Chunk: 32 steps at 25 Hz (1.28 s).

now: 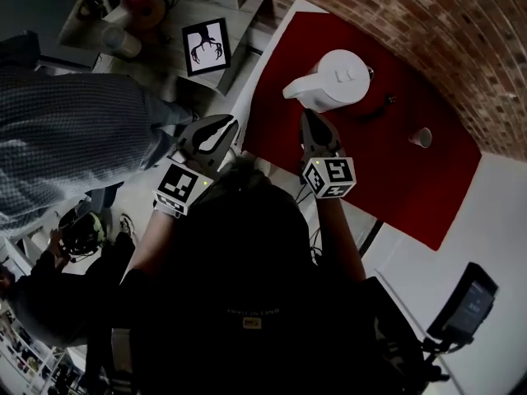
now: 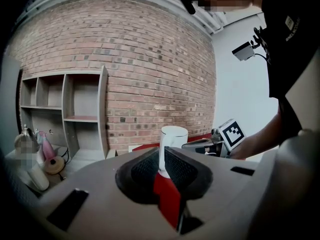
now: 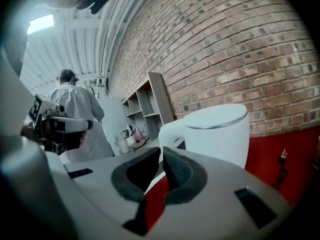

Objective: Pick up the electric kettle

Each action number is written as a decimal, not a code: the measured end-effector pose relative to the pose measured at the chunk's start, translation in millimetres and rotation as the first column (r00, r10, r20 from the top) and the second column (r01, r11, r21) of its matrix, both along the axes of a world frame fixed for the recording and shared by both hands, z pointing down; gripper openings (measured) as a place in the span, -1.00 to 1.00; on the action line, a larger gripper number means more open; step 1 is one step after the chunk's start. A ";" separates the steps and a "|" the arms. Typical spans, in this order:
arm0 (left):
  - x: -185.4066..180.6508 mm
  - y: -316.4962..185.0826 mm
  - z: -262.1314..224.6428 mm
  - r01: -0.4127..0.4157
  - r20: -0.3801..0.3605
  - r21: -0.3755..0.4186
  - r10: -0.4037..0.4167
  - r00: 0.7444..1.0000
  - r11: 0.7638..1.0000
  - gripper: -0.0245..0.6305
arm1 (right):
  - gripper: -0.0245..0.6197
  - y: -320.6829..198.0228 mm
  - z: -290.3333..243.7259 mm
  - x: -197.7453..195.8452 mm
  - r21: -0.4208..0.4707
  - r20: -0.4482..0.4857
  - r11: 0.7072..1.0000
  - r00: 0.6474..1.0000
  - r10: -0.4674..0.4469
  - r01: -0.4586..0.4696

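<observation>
On the red tabletop (image 1: 412,189) by the brick wall, the white electric kettle (image 1: 336,79) stands upright, the right gripper (image 1: 311,118) just beside its handle, jaws together and empty; the left gripper (image 1: 226,127) is further left, jaws likewise together, empty.

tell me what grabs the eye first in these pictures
A white plastic electric kettle stands on a bright red tabletop, near a red brick wall. Just in front of it, the right gripper, which carries a black-and-white marker cube, points at the kettle with its jaws together. The left gripper hangs to the left of the red surface.
</observation>
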<state>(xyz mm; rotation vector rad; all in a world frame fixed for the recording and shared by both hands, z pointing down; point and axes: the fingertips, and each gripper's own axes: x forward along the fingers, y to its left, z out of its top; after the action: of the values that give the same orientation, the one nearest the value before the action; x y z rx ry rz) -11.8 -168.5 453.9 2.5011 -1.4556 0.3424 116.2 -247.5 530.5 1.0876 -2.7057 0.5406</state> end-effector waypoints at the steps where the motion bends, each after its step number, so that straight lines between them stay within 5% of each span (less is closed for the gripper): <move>1: -0.3 0.1 0.9 -0.004 0.002 -0.003 0.004 1.000 1.000 -0.85 | -0.86 -1.0 3.6 -0.6 -0.005 -0.001 1.000 1.000 0.004 -0.004; 13: -18.6 9.6 7.6 0.025 0.029 -0.038 -0.024 0.999 0.999 -0.84 | -0.37 -17.3 36.3 -17.6 -0.032 -0.012 0.999 1.000 0.026 -0.026; 32: -65.4 47.1 17.4 0.197 0.079 -0.053 -0.193 0.978 0.979 -0.84 | -0.08 -48.4 64.5 -46.2 0.032 0.004 0.998 0.999 0.052 -0.052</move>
<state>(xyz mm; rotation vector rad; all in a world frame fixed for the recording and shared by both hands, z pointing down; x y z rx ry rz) -77.2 -121.4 471.2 2.2966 -1.6762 0.4398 70.0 -295.8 595.0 1.1688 -2.7047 0.5097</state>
